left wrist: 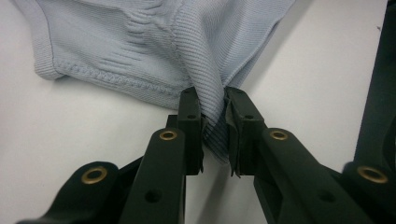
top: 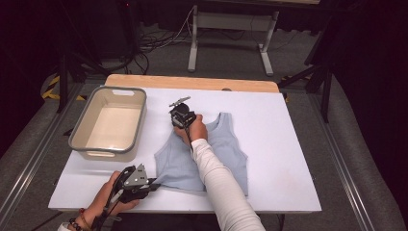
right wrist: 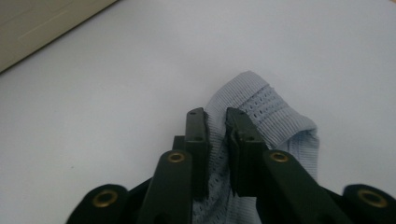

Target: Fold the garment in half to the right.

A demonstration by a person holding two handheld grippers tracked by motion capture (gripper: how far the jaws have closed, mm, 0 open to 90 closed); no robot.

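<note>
- Left tongs (left wrist: 214,116) clamped on the pale blue top's (top: 226,154) hem corner (fabric bunched between the jaws).
- Right tongs (right wrist: 215,123) pinching its shoulder strap (right wrist: 275,121), on the white table (top: 288,144).

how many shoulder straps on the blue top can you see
2. One strap lies flat on the white table, at the top's far right. The other strap is pinched in the right gripper, toward the far left. None seem hidden.
</note>
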